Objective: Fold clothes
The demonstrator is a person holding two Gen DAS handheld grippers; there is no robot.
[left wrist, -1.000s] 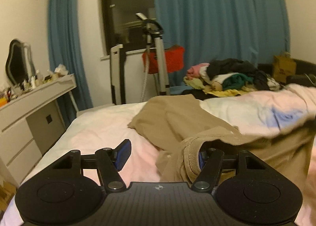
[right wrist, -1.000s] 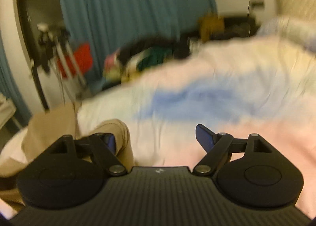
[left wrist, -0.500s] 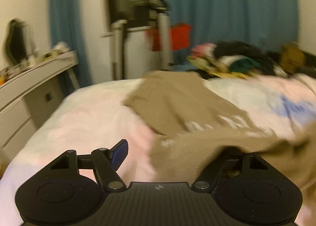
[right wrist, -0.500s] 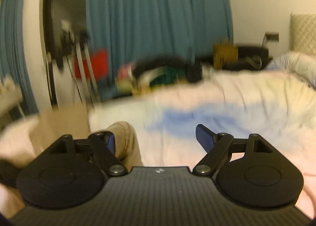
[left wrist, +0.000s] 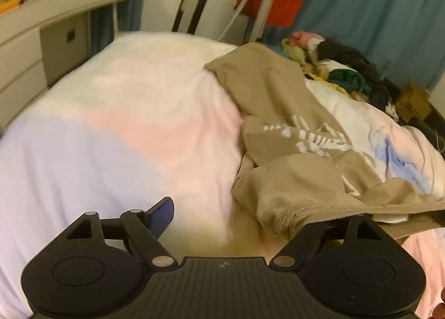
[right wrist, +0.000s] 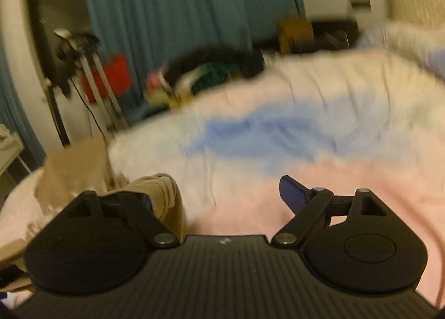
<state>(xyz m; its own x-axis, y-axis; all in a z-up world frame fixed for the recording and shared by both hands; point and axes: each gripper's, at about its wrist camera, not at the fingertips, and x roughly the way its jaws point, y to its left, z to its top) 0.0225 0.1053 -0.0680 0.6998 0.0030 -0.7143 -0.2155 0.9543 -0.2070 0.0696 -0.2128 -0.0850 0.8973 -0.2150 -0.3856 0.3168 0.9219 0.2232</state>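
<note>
A tan sweatshirt (left wrist: 292, 152) with a white skeleton print lies crumpled on the pink, white and blue bedcover (left wrist: 125, 124), right of centre in the left wrist view. My left gripper (left wrist: 239, 216) hovers low over the bed with its jaws opening. The sweatshirt's ribbed hem (left wrist: 308, 211) drapes over its right finger and hides the pad, and nothing is pinched. In the blurred right wrist view my right gripper (right wrist: 217, 193) is opening too. A tan ribbed cuff (right wrist: 164, 193) rests against its left finger, and the right pad is bare.
A heap of mixed clothes (left wrist: 333, 68) sits at the bed's far side. A white dresser (left wrist: 41, 40) stands to the left. A metal stand with something red (left wrist: 283, 10) is by the blue curtain, and a cardboard box (left wrist: 411, 102) is at the far right.
The left gripper has tipped downward and rolled, its jaws have spread, and the hem now lies over its right finger. The right gripper has shifted slightly and widened, with the cuff still by its left finger.
</note>
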